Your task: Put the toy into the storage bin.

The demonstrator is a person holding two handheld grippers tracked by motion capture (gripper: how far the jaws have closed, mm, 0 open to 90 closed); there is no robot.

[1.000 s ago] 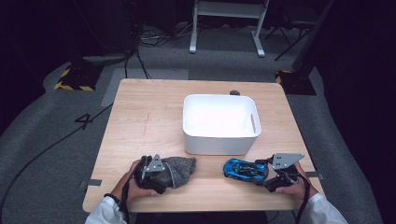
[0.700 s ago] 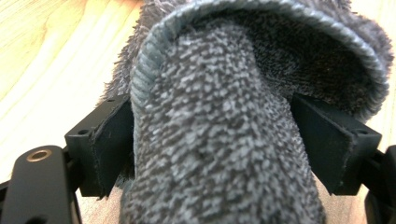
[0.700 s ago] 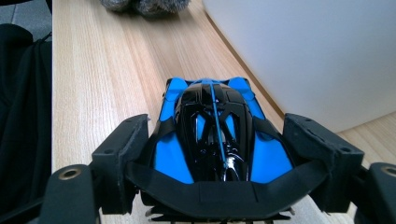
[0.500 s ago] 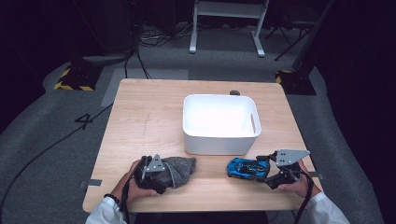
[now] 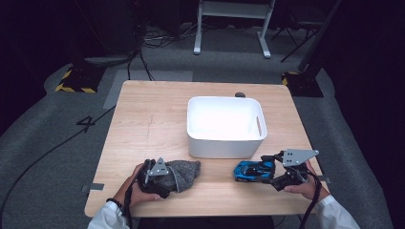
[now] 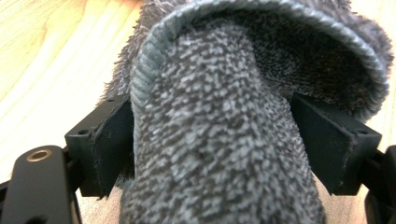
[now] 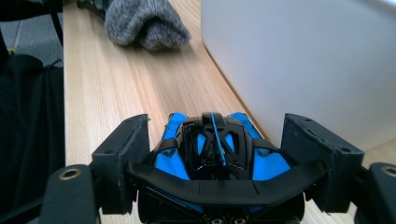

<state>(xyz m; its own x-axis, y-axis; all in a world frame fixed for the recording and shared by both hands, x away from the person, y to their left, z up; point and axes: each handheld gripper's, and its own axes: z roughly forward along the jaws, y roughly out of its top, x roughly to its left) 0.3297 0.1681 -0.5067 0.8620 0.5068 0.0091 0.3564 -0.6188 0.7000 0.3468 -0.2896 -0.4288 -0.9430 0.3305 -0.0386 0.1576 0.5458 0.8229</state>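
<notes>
The wooden table holds 1 white bin in the middle, far enough to leave room near you. The grey fuzzy cloth lies near you on the left. Your left gripper is clamped on it, 1 jaw on each side, so it won't slip. The blue toy car sits near you on the right, beside the bin. Your right gripper squeezes its back end, ready to lift.

The right claw seemingly clamps a blue toy car beside the white bin.
</notes>
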